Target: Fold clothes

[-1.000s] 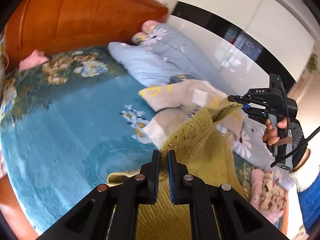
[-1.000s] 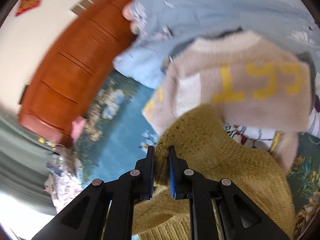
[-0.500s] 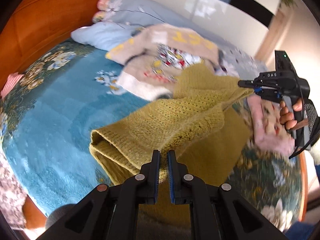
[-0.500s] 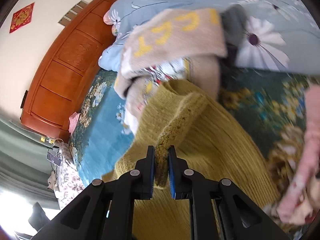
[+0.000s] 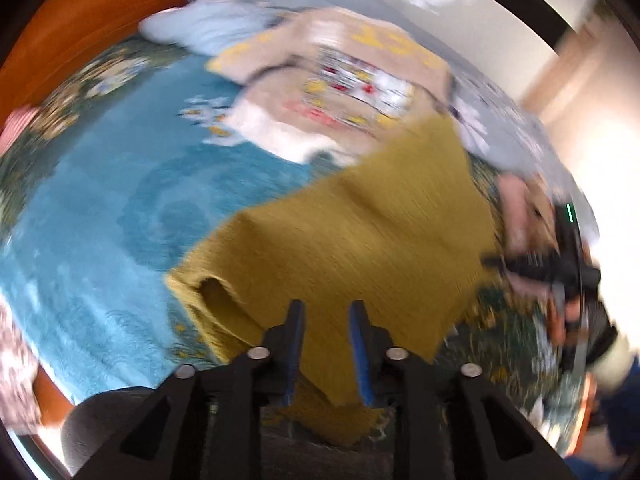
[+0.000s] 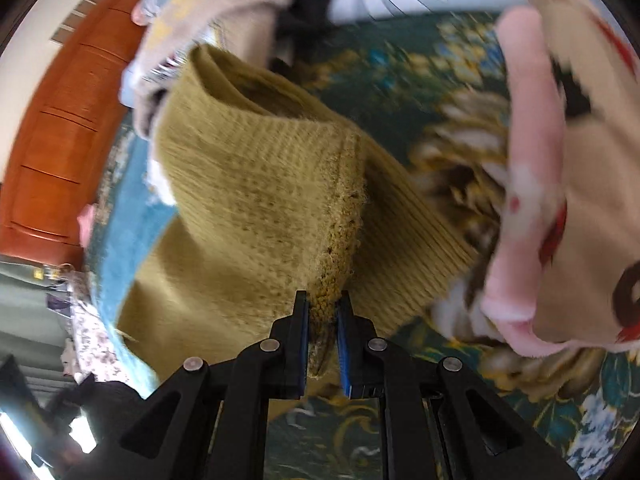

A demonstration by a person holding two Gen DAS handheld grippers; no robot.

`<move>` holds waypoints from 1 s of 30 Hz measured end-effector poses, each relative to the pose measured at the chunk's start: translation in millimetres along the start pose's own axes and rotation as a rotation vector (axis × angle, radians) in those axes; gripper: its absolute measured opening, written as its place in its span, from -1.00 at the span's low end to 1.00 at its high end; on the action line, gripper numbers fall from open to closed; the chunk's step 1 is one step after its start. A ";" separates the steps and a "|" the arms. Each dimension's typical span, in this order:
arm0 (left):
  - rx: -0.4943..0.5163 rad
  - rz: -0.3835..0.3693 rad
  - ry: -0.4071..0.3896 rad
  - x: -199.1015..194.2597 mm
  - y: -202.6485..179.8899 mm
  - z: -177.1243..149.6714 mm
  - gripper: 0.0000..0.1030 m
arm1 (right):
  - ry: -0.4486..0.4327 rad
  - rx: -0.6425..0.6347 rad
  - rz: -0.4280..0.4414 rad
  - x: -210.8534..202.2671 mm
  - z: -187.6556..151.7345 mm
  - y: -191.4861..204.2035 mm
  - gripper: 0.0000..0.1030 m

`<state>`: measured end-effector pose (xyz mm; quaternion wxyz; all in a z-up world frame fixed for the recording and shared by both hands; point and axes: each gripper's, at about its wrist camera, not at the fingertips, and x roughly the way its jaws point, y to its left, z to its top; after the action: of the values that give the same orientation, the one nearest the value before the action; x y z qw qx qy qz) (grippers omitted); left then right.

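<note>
Here, in the left wrist view, the mustard sweater [image 5: 360, 232] lies spread on the blue bedspread [image 5: 92, 216], and I take this sweater as the landmark. The picture is blurred by motion. The left gripper [image 5: 326, 344] has its two black fingers with blue pads apart, and the near edge of the sweater shows in the gap between them; whether the pads touch the knit I cannot tell. At the left end of the sweater a round opening of a sleeve or hem is seen. Behind the sweater lies a beige sweater [image 5: 340, 80] with yellow letters and a white cuff, and further behind it a pale blue quilt [image 5: 208, 28] against the orange wooden headboard [image 5: 80, 20]. To the right of the mustard sweater is a pink garment [image 5: 520, 216], and there the right gripper [image 5: 500, 262] appears as a dark blurred shape at the sweater's right corner. Only this view shows the whole sweater and both tools.

In the right wrist view the knit is close and clearer: a coarse, fuzzy stitch on the body and fine ribs on the band at the right. The right gripper [image 6: 322, 316] is clamped on a thick folded edge of the mustard sweater [image 6: 248, 184], which rises from the pads and bends over in a soft roll. To the right of it hangs the pink garment [image 6: 532, 160], with beige, brown and red patches. Beneath the sweater the bedspread [image 6: 420, 64] is dark green with gold flowers.
</note>
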<state>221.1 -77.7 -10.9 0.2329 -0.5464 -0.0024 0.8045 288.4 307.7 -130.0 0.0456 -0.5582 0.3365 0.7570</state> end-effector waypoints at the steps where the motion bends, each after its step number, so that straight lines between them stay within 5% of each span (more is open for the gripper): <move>1: -0.054 0.018 -0.008 1.2 11.9 5.2 -0.28 | 0.014 0.007 -0.003 4.4 -2.3 -4.0 -0.76; 10: -0.486 0.116 0.079 53.2 102.0 23.4 0.14 | 0.102 -0.070 -0.029 10.0 -8.3 -5.2 -0.65; 15: -0.705 0.027 0.184 87.3 128.0 12.1 0.17 | 0.095 -0.126 -0.001 -19.4 -4.6 4.3 -0.41; 21: -0.792 -0.060 0.178 91.5 139.9 6.6 0.17 | -0.047 -0.114 0.125 -27.8 50.5 22.1 -0.10; 24: -0.811 -0.079 0.155 91.2 144.3 6.6 0.17 | -0.114 -0.037 0.141 -15.1 88.3 28.4 0.37; 30: -0.831 -0.125 0.136 101.1 147.0 10.7 0.13 | -0.148 0.126 0.227 7.1 146.5 36.1 0.37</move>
<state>127.2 -168.0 -133.3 0.0407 -0.6445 -0.3441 0.6816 150.4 359.8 -97.6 0.0194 -0.4552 0.4398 0.7739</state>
